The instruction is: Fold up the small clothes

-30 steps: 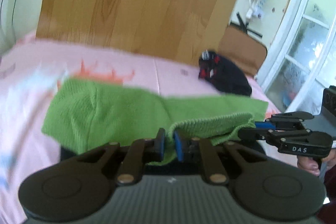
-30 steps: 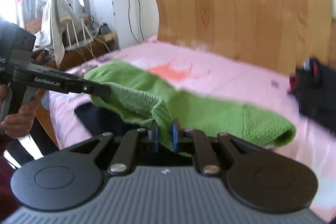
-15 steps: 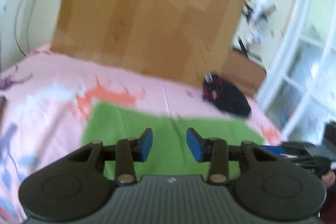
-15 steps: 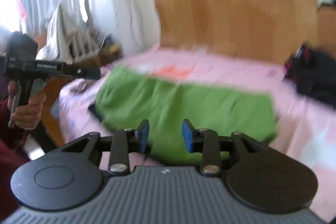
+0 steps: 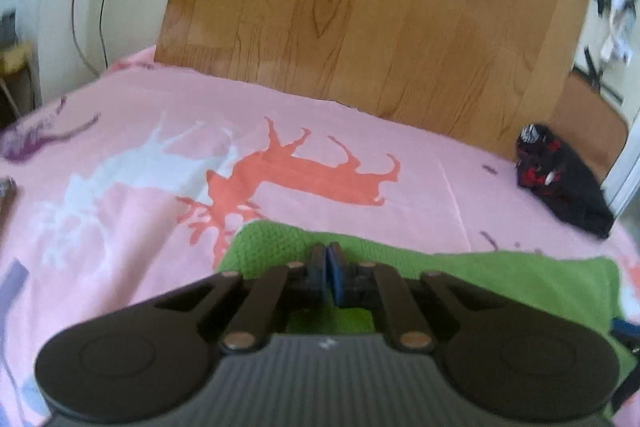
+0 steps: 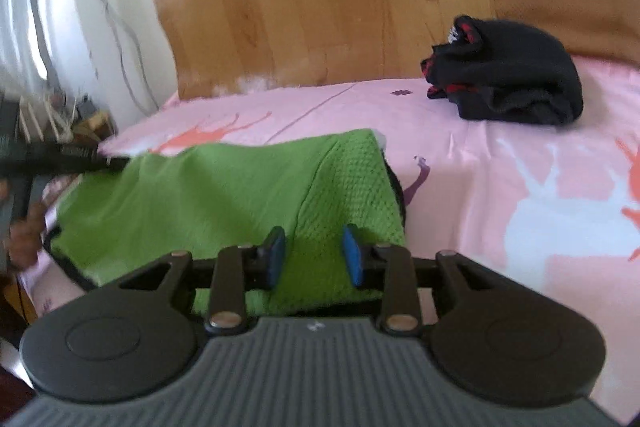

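Left gripper (image 5: 327, 267) closed empty over green garment (image 6: 224, 195) on bed (image 6: 500, 155), right gripper (image 6: 313, 253) part-open and closing astride a ridge; best pinch both near corners evenly before folding.

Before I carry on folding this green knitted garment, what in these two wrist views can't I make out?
- Left wrist view: near edge of the green knitted garment, hidden by the left gripper.
- Right wrist view: the dark item under it; only an edge shows.
- Right wrist view: whether the closing right gripper touches cloth.
- Both views: folded black and red garment, print blurred.
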`<state>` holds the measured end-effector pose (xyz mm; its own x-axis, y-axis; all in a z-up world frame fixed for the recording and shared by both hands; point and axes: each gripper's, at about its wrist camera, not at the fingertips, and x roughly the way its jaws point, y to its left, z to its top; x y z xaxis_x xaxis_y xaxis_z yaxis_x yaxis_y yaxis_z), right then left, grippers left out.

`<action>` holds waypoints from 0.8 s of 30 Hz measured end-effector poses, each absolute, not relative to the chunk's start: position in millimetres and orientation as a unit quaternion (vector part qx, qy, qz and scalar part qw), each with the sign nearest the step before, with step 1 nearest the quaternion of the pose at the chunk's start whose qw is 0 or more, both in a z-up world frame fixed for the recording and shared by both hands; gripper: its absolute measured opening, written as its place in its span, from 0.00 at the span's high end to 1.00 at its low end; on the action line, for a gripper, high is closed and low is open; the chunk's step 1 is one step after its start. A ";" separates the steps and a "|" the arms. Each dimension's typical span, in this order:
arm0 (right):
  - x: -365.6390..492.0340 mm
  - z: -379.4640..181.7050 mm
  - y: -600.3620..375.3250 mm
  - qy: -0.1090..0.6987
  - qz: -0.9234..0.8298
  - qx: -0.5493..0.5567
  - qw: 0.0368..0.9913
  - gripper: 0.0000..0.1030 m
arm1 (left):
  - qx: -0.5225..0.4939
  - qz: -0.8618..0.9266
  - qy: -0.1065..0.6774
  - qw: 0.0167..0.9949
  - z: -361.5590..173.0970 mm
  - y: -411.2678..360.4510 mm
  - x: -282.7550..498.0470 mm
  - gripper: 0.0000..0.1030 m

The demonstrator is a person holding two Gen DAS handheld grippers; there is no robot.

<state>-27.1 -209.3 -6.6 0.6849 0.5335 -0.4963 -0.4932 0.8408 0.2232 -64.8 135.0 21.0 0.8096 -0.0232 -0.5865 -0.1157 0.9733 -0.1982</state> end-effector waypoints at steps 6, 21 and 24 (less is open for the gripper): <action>-48.7 28.3 -221.7 0.256 0.313 0.074 0.912 0.65 | -0.179 -0.030 0.292 0.939 54.7 142.5 -92.8 0.73; 19.7 -6.7 -157.7 0.293 0.320 0.057 0.899 1.00 | -0.187 -0.014 0.308 0.933 8.7 149.6 -107.6 0.94; 18.5 -12.7 -217.5 0.301 0.302 0.131 0.895 1.00 | -0.232 -0.032 0.304 0.923 2.9 163.7 -104.6 0.94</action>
